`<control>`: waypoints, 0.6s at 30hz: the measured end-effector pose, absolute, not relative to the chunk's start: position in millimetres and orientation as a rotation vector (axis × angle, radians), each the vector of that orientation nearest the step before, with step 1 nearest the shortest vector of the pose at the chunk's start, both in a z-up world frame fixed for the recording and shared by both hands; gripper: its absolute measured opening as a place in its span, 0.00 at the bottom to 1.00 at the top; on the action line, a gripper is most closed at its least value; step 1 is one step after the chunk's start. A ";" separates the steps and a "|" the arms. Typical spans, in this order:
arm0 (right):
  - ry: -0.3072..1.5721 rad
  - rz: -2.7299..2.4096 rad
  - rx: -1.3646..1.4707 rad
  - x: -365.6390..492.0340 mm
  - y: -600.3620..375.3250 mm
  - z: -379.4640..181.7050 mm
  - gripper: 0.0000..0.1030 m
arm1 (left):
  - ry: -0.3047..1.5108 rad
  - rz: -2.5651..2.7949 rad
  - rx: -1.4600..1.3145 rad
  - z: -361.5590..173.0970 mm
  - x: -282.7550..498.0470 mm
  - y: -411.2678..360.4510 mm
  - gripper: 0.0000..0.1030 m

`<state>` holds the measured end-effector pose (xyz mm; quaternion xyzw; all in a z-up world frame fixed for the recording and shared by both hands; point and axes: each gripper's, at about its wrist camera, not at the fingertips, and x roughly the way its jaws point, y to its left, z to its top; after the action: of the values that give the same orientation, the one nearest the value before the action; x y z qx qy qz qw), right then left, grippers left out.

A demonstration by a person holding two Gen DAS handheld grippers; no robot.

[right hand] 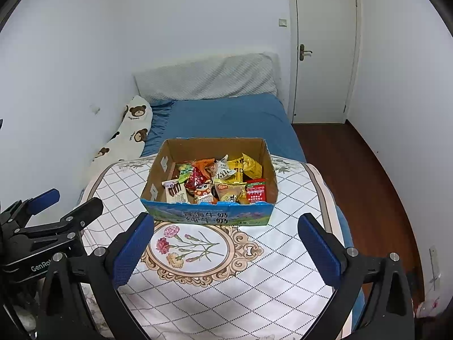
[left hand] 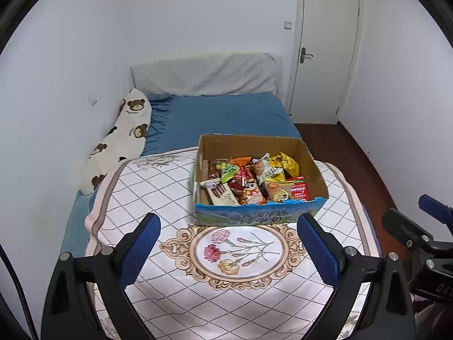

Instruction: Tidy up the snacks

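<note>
An open cardboard box (left hand: pixel 317 175) with a blue printed front stands on a quilted white blanket (left hand: pixel 158 187) on the bed. It holds several snack packets: a yellow bag (left hand: pixel 286 164), a red packet (left hand: pixel 298 191), a white biscuit pack (left hand: pixel 222 194). My left gripper (left hand: pixel 228 223) is open and empty, just short of the box front. In the right wrist view the box (right hand: pixel 158 175) sits ahead of my right gripper (right hand: pixel 225 223), which is open and empty. Each gripper shows at the edge of the other's view: the right one (left hand: pixel 419 226), the left one (right hand: pixel 59 206).
A blue sheet (left hand: pixel 226 116) covers the far half of the bed. A bear-print pillow (left hand: pixel 124 133) lies along the left wall. A padded headboard (left hand: pixel 203 76) stands behind. A closed white door (left hand: pixel 325 45) and dark wooden floor (right hand: pixel 362 175) are at the right.
</note>
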<state>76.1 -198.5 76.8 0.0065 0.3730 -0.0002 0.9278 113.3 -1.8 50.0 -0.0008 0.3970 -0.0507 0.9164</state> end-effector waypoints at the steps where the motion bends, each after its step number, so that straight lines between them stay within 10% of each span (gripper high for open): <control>1: 0.768 -0.001 0.016 76.7 -199.8 75.9 1.00 | 0.819 -0.110 -0.003 48.7 115.0 -2.9 0.98; 18: 0.790 -0.067 0.017 126.3 -226.1 40.3 1.00 | 0.865 -0.054 0.007 13.7 161.6 -14.9 1.00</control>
<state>126.3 -226.1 40.3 0.0081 0.3848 -0.0326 0.9224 161.6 -14.9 13.7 0.0036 0.4189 -0.0264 0.9076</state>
